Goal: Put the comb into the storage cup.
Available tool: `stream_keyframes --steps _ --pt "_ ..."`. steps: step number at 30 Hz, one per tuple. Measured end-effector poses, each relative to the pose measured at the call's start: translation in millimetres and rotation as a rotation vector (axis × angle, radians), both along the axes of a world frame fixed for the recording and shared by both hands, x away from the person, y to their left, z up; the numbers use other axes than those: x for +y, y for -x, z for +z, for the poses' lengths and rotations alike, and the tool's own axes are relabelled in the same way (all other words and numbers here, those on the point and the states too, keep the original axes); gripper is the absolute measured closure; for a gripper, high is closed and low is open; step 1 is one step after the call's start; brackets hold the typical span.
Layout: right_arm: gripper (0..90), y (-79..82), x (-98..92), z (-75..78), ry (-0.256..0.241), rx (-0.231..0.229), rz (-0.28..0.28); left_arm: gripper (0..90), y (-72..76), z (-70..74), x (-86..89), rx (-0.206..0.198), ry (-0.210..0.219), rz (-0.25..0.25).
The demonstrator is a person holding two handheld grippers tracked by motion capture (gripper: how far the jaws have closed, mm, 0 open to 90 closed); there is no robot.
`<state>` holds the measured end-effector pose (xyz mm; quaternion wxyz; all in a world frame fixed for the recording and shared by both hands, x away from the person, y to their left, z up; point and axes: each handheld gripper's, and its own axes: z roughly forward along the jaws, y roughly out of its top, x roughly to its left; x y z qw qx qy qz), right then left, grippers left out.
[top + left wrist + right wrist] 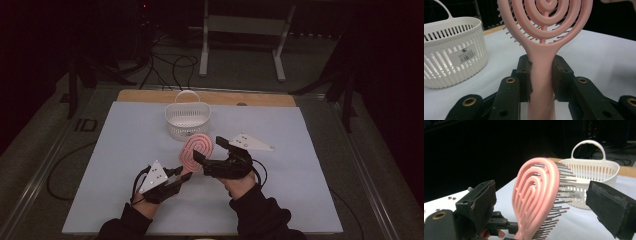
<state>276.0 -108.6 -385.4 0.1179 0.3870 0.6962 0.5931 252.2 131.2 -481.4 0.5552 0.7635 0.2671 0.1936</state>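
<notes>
Gripping the pink plastic spiral-backed hairbrush (541,75) by its handle in the left gripper (541,82), right gripper (549,202) jaws spread around its head, handover toward white slotted plastic basket (187,120) likely next.

Basket (187,120): white, slotted, with an arched handle, sitting upright on the sheet toward its far edge.
Sheet (125,165): pale blue, lying flat over the table.
Table (145,96): wooden edge showing beyond the sheet.
Cables (167,67): dark, trailing across the floor behind.

A dim lab: a paper-covered table (125,150), loose floor cables (165,65) and a metal stand (242,30) behind.
</notes>
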Motion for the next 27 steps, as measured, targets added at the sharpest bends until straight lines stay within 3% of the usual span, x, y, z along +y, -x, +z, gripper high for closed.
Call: stream_keyframes --steps 9,21,27 --pt "15.6 -7.3 5.1 -7.2 -0.051 0.082 0.015 71.8 -0.1 -0.2 0.6 -0.001 0.008 0.001" --pt "33.5 -10.3 13.5 -19.6 -0.122 0.168 0.044 71.7 -0.3 -0.1 1.9 0.003 0.020 0.003" --pt "43.5 -10.9 15.0 -24.7 -0.131 0.193 0.049 71.7 -0.3 -0.4 1.5 0.005 0.018 -0.005"
